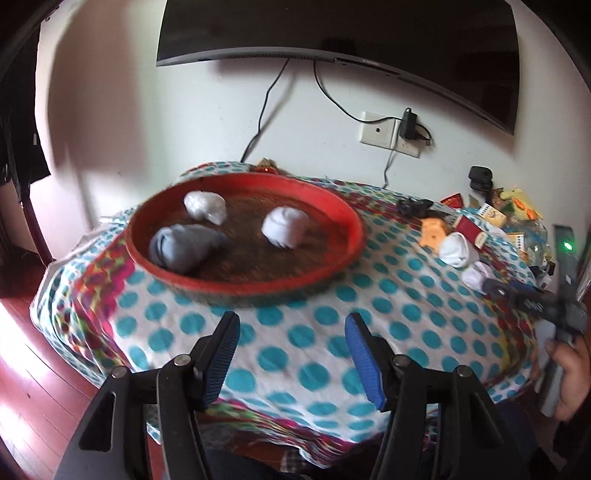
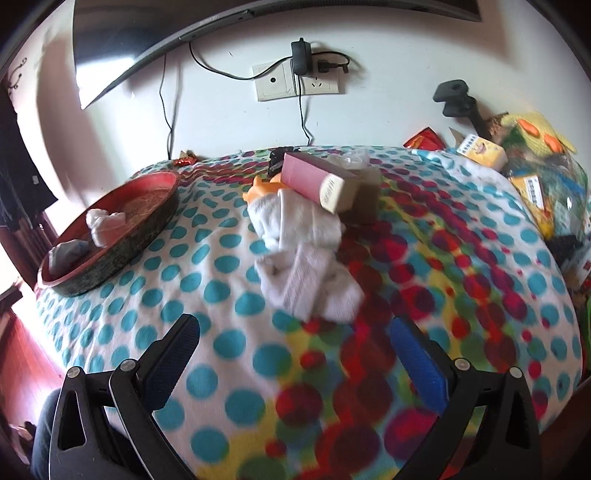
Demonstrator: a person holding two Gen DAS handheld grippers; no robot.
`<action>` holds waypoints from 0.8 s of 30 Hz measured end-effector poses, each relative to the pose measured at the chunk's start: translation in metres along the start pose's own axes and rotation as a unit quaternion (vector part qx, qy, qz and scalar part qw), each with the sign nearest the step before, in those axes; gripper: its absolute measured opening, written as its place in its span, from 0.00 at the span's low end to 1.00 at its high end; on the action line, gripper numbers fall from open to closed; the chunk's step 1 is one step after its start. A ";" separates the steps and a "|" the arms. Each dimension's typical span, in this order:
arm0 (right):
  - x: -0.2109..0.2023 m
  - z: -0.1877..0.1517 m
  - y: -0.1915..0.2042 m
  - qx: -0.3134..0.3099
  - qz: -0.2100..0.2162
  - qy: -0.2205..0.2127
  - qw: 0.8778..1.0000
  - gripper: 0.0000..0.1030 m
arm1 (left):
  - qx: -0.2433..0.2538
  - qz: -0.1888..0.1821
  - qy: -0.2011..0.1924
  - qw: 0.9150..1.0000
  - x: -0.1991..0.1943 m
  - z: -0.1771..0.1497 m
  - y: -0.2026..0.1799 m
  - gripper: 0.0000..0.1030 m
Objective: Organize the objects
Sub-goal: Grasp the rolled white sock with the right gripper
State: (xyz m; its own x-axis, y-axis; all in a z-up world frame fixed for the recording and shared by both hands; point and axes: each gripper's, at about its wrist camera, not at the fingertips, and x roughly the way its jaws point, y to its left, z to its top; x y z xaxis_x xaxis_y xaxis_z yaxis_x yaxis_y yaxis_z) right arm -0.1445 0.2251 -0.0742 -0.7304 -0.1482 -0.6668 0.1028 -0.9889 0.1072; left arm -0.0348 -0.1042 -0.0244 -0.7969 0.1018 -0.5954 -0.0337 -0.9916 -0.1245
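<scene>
- Print on the pink carton (image 2: pixel 318 181) and the yellow boxes (image 2: pixel 480 152) at the far right is too blurred for me to read.
- The table wears a white cloth (image 1: pixel 295 332) with teal dots and patches of red, yellow and green; behind it is a white wall with a socket plate (image 2: pixel 297 82), a plugged-in adapter and the lower edge of a dark TV (image 1: pixel 332 33). Red wood floor shows at the left.
- My left gripper (image 1: pixel 291 354) hangs above the near cloth, blue pads spread apart, nothing between them.
- My right gripper (image 2: pixel 295 358) is likewise spread wide and holds nothing, just near of the loose white socks (image 2: pixel 306 273).
- The red-rimmed woven tray (image 1: pixel 332 206) sits far left and holds 3 rolled bundles: a grey sock ball (image 1: pixel 184 247), a white sock ball (image 1: pixel 284 227) and a whitish one (image 1: pixel 205 206) that may be wrapped in plastic; I cannot tell.
- The far-right clutter pile (image 1: pixel 509 218) is cut off by the lens edge.
- An orange item (image 2: pixel 262 190) is half hidden behind the socks.
</scene>
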 end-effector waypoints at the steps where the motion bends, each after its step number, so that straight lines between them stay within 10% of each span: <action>1: 0.007 0.005 0.001 0.002 -0.007 0.006 1.000 1.00 | 0.001 -0.005 0.000 1.000 0.000 -0.005 -0.003 0.59; 5: 0.024 0.016 -0.004 0.027 -0.022 0.020 0.999 0.94 | 0.015 -0.010 0.005 1.000 0.000 -0.016 -0.008 0.59; 12: 0.041 0.021 -0.006 0.036 -0.038 0.041 0.998 0.54 | -0.015 -0.025 0.007 1.000 -0.001 -0.015 0.000 0.59; 24: 0.017 0.022 -0.001 0.024 -0.063 0.026 0.997 0.44 | -0.015 -0.015 0.011 1.000 -0.002 -0.016 0.000 0.59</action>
State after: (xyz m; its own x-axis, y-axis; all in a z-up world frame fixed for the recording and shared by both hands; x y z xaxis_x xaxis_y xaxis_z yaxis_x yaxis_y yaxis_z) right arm -0.1719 0.2243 -0.0689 -0.6989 -0.0248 -0.7148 -0.0209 -0.9983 0.0552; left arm -0.0236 -0.1030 -0.0358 -0.7822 0.1340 -0.6085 -0.0397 -0.9853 -0.1659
